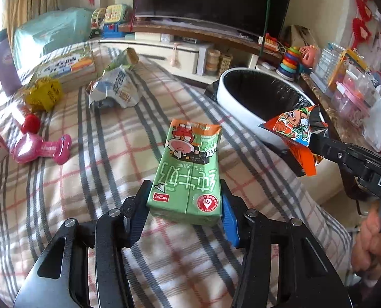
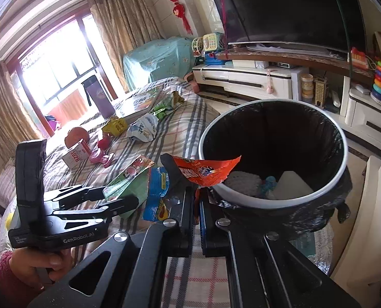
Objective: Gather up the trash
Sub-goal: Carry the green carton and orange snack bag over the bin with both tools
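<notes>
- Plaid-blanketed bed (checked grey and red), carrying scattered wrappers.
- Round white bin with black liner stands at the bed's edge.
- Left hand-held gripper pinches a green milk carton above the bed.
- Right hand-held gripper pinches an orange snack wrapper at the bin's rim.

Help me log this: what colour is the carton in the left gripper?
Green carton, orange top edge; left wrist view.

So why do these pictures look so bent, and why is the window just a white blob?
Both views are fisheye: straight lines bow and the corners go dark. In the right wrist view the window is blown out white by daylight, and the TV curves. In the left wrist view the green milk carton close to the lens is sharp, while objects at the left edge look stretched.
</notes>
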The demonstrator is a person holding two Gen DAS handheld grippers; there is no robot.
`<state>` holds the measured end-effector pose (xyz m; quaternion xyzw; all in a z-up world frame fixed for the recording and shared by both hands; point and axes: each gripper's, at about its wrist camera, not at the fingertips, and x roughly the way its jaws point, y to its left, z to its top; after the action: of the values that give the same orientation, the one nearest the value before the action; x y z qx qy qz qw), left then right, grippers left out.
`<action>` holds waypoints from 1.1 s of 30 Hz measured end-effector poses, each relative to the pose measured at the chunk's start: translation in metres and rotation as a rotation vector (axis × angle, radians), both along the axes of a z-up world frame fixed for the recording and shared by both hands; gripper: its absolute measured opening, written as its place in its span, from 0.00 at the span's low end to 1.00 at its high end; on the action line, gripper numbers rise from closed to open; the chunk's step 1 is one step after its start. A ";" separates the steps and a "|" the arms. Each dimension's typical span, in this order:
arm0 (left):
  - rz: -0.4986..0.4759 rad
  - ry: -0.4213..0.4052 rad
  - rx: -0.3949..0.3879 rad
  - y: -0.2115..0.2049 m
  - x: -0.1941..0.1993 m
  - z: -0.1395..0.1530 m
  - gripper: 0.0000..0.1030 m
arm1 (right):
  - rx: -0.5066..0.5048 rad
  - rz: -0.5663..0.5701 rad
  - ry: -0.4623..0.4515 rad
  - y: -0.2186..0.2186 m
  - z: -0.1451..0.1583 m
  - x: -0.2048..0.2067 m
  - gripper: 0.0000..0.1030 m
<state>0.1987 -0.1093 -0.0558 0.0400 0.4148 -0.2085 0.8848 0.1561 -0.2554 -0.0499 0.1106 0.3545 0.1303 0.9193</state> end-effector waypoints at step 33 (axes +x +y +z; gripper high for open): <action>-0.125 -0.095 -0.045 -0.075 0.001 0.050 0.48 | -0.013 -0.119 -0.014 -0.067 0.007 0.007 0.03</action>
<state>0.2000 -0.1847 -0.0062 0.0556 0.3641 -0.2704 0.8895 0.1627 -0.3223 -0.0426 0.1245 0.3415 0.0740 0.9287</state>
